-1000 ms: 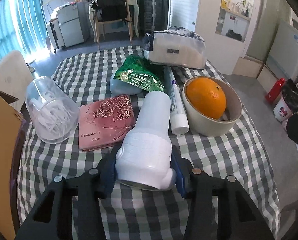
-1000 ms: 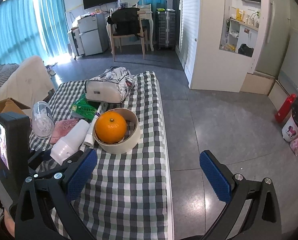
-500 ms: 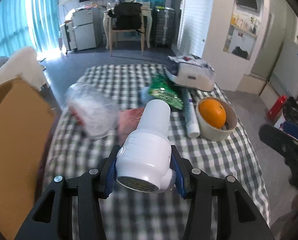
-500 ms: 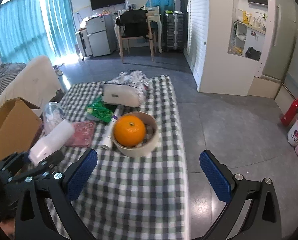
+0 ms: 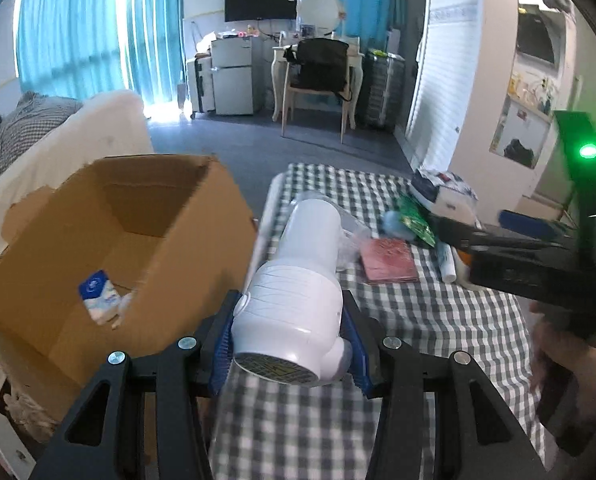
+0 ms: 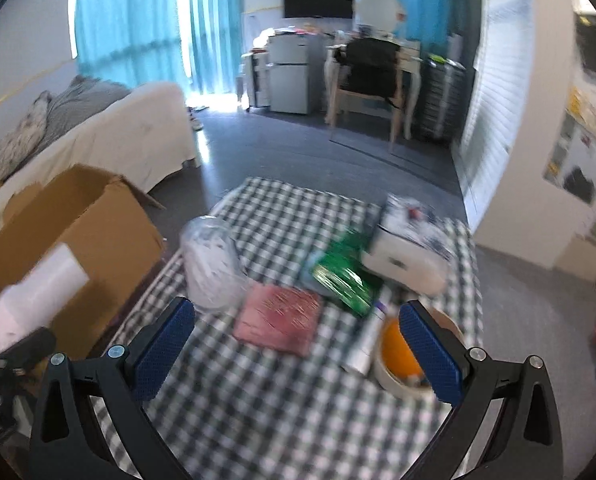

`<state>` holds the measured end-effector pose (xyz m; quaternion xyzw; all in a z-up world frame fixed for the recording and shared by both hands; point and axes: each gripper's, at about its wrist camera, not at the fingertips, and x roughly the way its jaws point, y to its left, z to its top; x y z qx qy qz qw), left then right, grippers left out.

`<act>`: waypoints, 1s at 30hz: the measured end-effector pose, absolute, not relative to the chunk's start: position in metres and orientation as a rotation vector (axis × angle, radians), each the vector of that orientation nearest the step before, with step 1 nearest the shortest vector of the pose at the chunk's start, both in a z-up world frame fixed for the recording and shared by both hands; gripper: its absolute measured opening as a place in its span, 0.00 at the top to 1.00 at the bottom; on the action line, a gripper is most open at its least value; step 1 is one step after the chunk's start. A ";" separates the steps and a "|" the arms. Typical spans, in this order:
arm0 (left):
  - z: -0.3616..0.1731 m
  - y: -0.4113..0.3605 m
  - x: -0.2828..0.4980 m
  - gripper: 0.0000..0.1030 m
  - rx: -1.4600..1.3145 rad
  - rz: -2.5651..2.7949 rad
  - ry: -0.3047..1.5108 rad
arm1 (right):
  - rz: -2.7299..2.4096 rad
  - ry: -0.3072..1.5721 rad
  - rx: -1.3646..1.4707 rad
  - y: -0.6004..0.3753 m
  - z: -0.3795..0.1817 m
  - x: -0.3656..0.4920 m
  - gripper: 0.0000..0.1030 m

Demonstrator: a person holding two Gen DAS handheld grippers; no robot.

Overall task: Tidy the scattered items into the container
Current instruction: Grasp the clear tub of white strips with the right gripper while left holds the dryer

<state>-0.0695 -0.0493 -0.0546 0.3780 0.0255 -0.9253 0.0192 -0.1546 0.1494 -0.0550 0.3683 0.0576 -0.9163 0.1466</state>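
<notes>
Box (image 5: 145,240) left of left gripper (image 5: 293,340), one packet inside; gripper clamps white bottle (image 5: 298,284). Right gripper (image 6: 298,344) wide, empty. Several items left on counter (image 5: 438,320).

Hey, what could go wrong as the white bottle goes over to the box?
The left tool grips the bottle only at its wide base, so it may tip or slip. The box's near wall stands between them, so the bottle could clip it. The open right tool hovers low over the table clutter.
</notes>
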 end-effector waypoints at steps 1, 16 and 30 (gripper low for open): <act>-0.050 -0.057 -0.067 0.53 1.157 -2.863 0.091 | -2.621 0.179 1.063 0.141 -0.057 -0.159 0.00; -0.019 -0.136 -0.051 0.53 1.006 -2.760 0.177 | -2.462 0.373 1.134 0.050 -0.106 -0.207 0.01; -0.020 -0.166 -0.048 0.53 0.984 -2.720 0.208 | -2.453 0.365 1.268 0.051 -0.131 -0.230 0.35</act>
